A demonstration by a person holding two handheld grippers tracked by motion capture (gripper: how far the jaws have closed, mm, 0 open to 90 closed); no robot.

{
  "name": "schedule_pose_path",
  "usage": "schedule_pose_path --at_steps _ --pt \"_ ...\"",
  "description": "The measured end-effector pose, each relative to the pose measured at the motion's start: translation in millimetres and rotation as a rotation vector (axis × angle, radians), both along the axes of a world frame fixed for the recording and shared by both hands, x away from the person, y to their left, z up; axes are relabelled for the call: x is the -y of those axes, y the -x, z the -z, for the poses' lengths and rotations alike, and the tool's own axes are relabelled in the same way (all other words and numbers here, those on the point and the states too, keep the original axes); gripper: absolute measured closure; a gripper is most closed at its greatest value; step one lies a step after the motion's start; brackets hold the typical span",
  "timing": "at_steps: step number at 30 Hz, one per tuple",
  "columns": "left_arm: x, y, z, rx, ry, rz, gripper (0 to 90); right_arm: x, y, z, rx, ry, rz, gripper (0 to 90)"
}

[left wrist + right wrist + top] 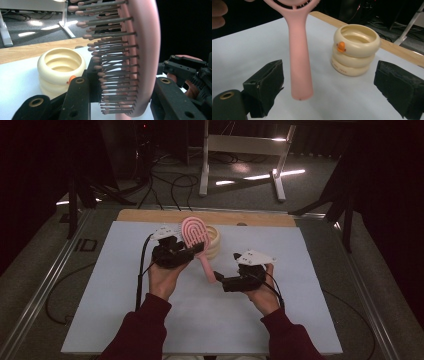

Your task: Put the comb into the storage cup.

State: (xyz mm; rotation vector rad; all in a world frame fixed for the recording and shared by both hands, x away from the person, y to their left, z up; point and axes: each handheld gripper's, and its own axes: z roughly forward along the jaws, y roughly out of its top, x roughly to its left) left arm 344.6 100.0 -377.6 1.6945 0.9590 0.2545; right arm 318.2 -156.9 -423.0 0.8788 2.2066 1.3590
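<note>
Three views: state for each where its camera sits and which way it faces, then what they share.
High view: above the person's side, facing forward and down on the white table; both forearms, left gripper shut on the pink hairbrush, right gripper open.
Left gripper view: rides the left gripper, looks along its jaws at the brush bristles; the other hand shows at right.
Right gripper view: rides the right gripper, faces the brush handle between its open jaws.
All share the brush and the cream ringed cup.
</note>
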Motion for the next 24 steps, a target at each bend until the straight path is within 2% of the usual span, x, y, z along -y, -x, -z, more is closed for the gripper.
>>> schedule_pose_path --at_steps 5,10,13,18,24 --pt "-1.8 -1.3 -1.9 0.006 -0.001 -0.005 64.6 8.1 3.0 0.7 0.003 0.005 0.012 9.1" --pt "-6.6 -4.6 -3.1 -0.002 0.024 -0.018 64.6 24.6 7.3 6.2 0.016 0.006 0.043 9.5" --pt "-7.7 -5.5 -3.6 0.000 0.018 -0.024 64.6 26.6 8.5 6.9 0.019 0.000 0.047 9.5" --pt "-9.6 -7.3 -4.2 0.002 0.020 -0.032 64.6 44.7 18.2 11.7 0.034 0.001 0.082 9.3" --pt "-10.0 -9.3 -7.6 0.010 0.013 -0.041 64.6 67.4 28.3 18.0 0.041 -0.044 0.100 9.4"
